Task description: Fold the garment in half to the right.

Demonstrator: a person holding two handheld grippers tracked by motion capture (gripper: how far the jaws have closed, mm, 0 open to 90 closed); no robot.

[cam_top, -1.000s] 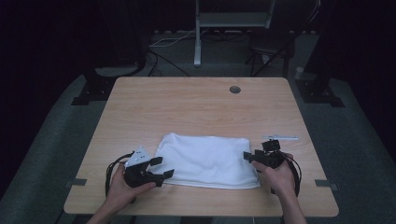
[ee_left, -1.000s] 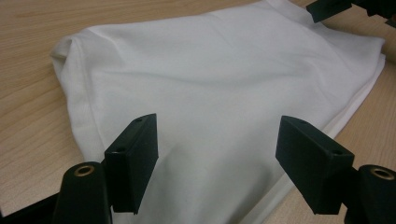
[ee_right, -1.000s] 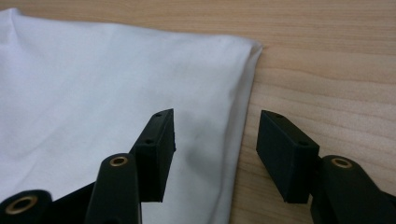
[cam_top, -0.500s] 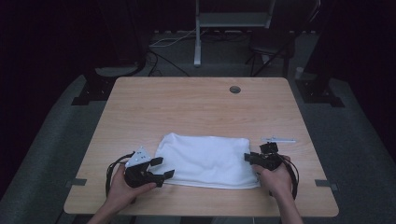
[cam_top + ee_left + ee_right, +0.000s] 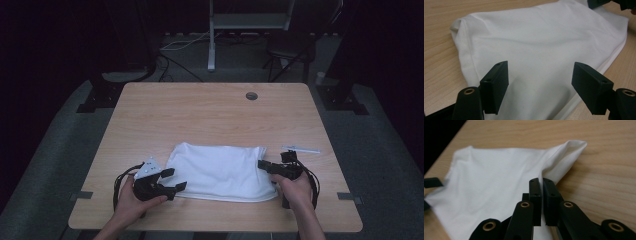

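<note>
A folded white cloth [image 5: 220, 170] lies flat on the wooden table [image 5: 210, 115] near its front edge. At the cloth's left front corner my left gripper [image 5: 176, 179] is open. Its jaws stand wide over the cloth [image 5: 536, 37] without pressing it, as the left gripper view [image 5: 540, 85] shows. My right gripper [image 5: 261, 164] is at the cloth's right edge. Its jaws have just been closing and now pinch a raised fold of the cloth [image 5: 491, 172] between them [image 5: 541, 181].
A thin white stick [image 5: 301, 149] lies on the table just beyond my right hand. A round cable hole [image 5: 251, 95] sits near the far edge. A metal stand [image 5: 212, 35] and cables are on the dark floor behind the table.
The right gripper's jaws have come together on the cloth's right edge. The left gripper and both hands have kept still.
</note>
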